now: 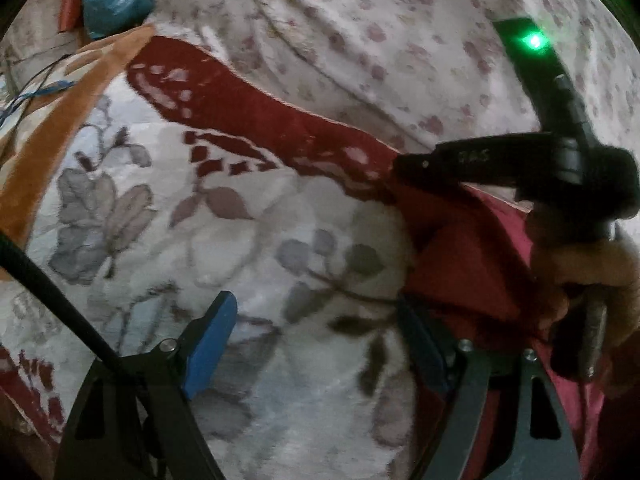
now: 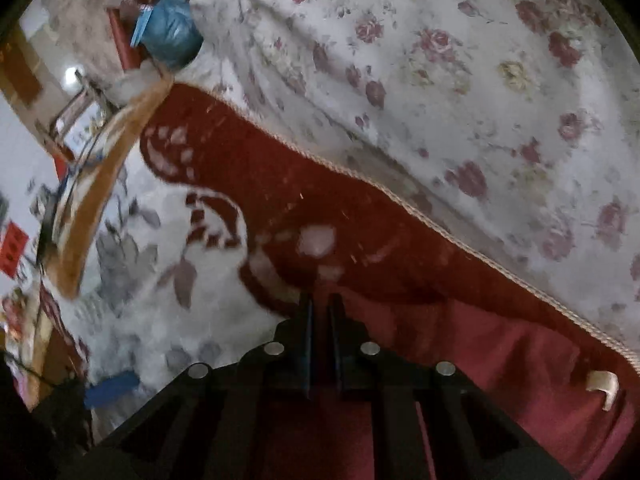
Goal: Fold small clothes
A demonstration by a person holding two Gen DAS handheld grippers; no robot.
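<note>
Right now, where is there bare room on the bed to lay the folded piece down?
The pale flowered blanket is bare between its red border and the open left claw. The rose sheet past the border is bare too. It is crowded at the right, where the right claw is shut on the red garment.

The blanket [image 1: 224, 240] is thick, fuzzy plush with a matt nap, its edge bound in twisted cord [image 2: 400, 196]. The rose-printed sheet [image 2: 460, 92] behind it is thin, smooth woven cloth, creased. The red garment [image 2: 500, 356] looks like soft matt knit, though blur makes that uncertain. The left gripper [image 1: 316, 344] has matt blue, rubbery-looking pads on dark, dull-finished arms with shiny metal screws. The blue bag [image 2: 172, 36] is crinkled, glossy plastic.
</note>
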